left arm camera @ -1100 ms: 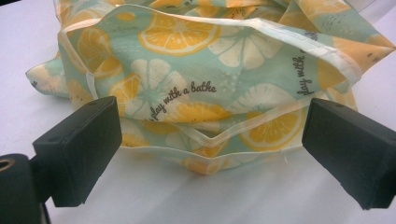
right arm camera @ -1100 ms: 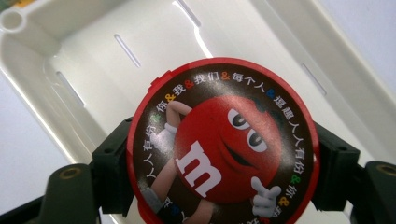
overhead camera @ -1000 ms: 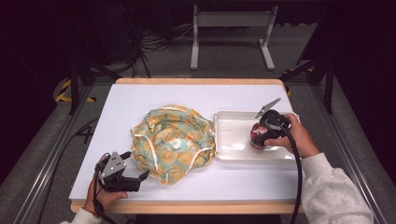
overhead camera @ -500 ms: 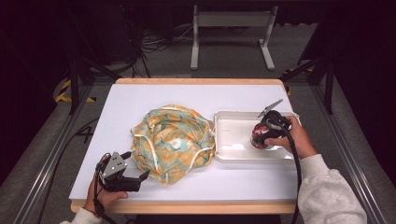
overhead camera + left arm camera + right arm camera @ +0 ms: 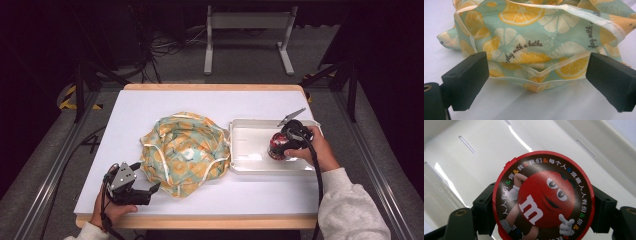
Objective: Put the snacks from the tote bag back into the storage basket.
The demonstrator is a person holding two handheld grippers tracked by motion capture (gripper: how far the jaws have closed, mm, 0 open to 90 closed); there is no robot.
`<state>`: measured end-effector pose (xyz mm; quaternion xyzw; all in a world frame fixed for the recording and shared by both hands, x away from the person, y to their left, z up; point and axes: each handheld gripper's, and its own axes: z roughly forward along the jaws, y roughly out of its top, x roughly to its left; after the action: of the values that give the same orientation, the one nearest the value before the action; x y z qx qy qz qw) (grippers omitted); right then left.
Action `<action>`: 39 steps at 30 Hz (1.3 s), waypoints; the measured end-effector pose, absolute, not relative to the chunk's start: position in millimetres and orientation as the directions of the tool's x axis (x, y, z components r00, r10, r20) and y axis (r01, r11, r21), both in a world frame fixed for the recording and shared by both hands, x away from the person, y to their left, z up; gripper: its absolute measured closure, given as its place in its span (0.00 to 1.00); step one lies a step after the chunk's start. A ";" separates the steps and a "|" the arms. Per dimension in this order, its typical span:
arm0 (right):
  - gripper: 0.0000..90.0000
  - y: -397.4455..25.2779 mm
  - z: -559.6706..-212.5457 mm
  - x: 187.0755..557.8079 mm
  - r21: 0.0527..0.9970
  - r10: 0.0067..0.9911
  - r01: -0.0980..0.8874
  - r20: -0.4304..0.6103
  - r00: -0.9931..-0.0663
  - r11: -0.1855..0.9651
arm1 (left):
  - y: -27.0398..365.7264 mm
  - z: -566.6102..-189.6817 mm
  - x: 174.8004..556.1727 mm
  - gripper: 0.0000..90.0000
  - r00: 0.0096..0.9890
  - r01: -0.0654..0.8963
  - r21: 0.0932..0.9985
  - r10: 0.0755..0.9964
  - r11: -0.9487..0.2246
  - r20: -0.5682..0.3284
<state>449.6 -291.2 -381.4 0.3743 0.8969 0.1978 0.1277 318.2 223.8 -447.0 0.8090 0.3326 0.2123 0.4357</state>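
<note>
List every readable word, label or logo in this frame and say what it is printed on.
"play with a bathe": on the lemon-print cloth, fully legible once; a second copy at its right edge is cut off.
"m": on the red candy tin lid held in the right gripper.
Ring of Chinese characters with "&" signs around that lid: partly legible.

We are in a lab-like recording space, not a home. At frame centre a white-topped table with a wooden edge stands on grey carpet. Loose cables lie at upper centre beside a white metal stand. Black frame legs flank the table, and dark surroundings close in.
</note>
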 end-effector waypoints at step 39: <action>0.26 -293.4 -368.4 437.8 0.543 0.733 0.578 -0.109 -0.671 0.610 | 222.6 -446.2 317.5 0.06 0.689 0.346 0.849 0.722 -0.400 0.059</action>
<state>437.8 -293.4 -368.4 0.3715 0.8823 0.2390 0.1627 317.5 222.6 -446.2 0.8085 0.3305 0.2152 0.4368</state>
